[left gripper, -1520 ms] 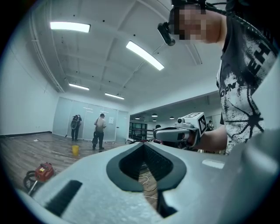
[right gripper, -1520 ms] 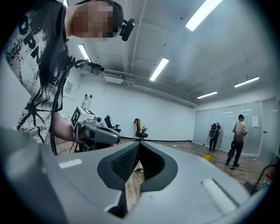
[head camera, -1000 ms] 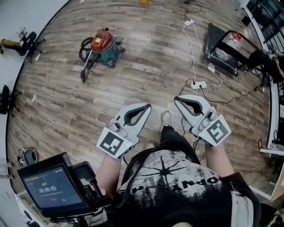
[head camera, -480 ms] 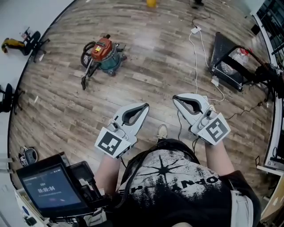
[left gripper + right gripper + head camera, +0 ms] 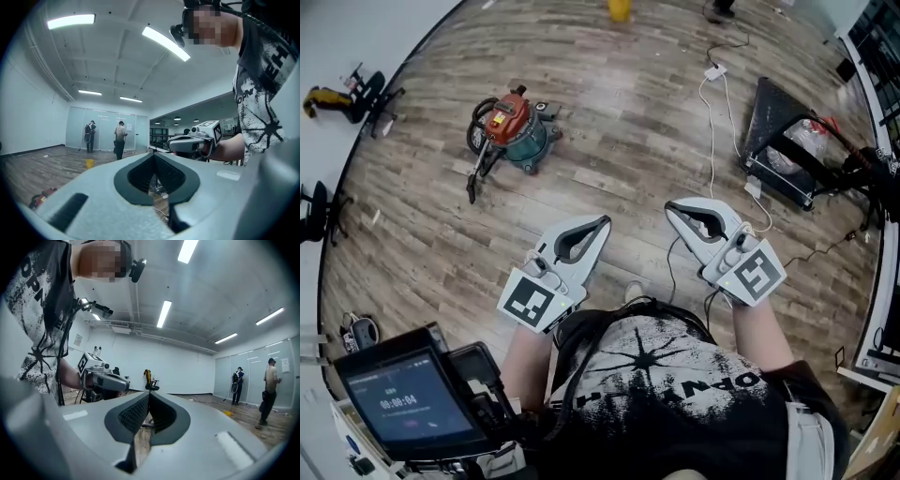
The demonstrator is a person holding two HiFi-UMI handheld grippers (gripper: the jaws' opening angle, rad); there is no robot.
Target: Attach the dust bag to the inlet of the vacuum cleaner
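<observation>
Not started: vacuum cleaner [image 5: 511, 122] sits well off across the floor [image 5: 619, 159]; left gripper [image 5: 604, 224] and right gripper [image 5: 671, 209] jaws together, empty.

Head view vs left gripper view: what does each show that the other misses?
Head view only: the dark-screened tablet at bottom left and the black-and-white marker cube on the grey left gripper. Left gripper view only: two people standing by the glass wall, and ceiling strip lights. Both: the grey right gripper, shut, and a small yellow container on the wooden floor.
</observation>
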